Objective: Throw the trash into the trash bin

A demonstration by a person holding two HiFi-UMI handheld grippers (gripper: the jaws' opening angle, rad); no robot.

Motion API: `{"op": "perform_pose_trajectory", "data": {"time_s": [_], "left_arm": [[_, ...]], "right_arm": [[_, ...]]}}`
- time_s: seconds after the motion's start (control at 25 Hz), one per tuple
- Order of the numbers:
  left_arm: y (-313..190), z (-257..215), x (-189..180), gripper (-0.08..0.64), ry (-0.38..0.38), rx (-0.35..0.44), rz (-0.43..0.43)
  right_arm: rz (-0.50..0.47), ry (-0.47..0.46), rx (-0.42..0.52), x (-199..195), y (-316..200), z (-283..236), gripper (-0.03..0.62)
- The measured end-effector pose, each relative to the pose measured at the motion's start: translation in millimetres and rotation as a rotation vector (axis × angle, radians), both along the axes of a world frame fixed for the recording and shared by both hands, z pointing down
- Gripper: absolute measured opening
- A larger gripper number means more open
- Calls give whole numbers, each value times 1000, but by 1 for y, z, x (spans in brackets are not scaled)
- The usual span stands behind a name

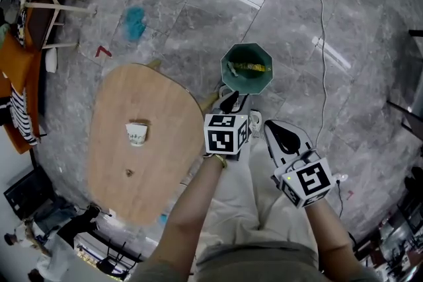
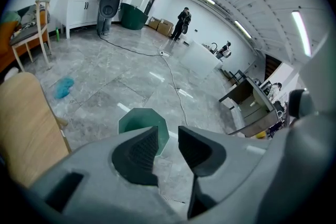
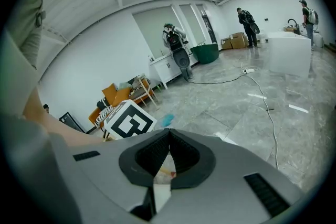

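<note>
**A:** Two grippers, status?

**B:** The right gripper (image 3: pixel 168 135) is nearest, at 4 o'clock of the left one in the head view. Its fingers (image 3: pixel 185 152) are clenched tip to tip. A pale scrap (image 3: pixel 166 170) shows in the hollow behind the tips. Can't tell if it's pinched or just background.

**A:** Left?

**B:** The left gripper (image 2: pixel 167 135) sits just short of the trash bin (image 1: pixel 263 51), with the bin at its 12 o'clock. Its fingers (image 2: pixel 137 152) are released and empty, and only the bin mouth shows through the gap.

**A:** So the drop is done?

**B:** My read, yes. The trash (image 1: pixel 248 67) lies inside the bin with its long axis roughly 9-to-3. Can't tell which end leads.

**A:** How to finish cleanly?

**B:** Lift the left one straight up, clear of the near rim. The bin looks light and a clip could tip it. If the right one does hold that scrap, centre it over the mouth before letting go.

**A:** Anything left?

**B:** A paper cup (image 1: pixel 136 134) is on the tabletop (image 1: pixel 142 181), at 9 o'clock of the left gripper, wide end toward 12. Upright or tipped, unclear. A blue thing (image 1: pixel 135 22) lies on the floor farther out at 11 o'clock, well apart from the bin.
</note>
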State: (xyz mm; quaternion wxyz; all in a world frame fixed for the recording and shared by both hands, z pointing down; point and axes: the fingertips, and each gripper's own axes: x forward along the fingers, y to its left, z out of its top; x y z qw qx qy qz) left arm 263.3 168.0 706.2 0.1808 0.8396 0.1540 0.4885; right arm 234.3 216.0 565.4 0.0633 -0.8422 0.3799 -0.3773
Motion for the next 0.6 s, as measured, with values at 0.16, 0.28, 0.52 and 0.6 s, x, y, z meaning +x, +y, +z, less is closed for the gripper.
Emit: {"op": "perform_pose_trajectory", "data": {"time_s": [0.16, 0.28, 0.52, 0.6], "left_arm": [[-7, -13, -1, 60, 14, 24, -35], [-8, -24, -3, 35, 25, 24, -41], [-6, -39, -9, 11, 18, 25, -28], [-4, -47, -11, 11, 26, 26, -7]], "right_arm": [[-18, 9, -2, -2, -2, -6, 8], [-24, 20, -2, -2, -3, -14, 8], [-32, 41, -1, -2, -4, -29, 8], [-33, 47, 1, -2, -4, -37, 9]]}}
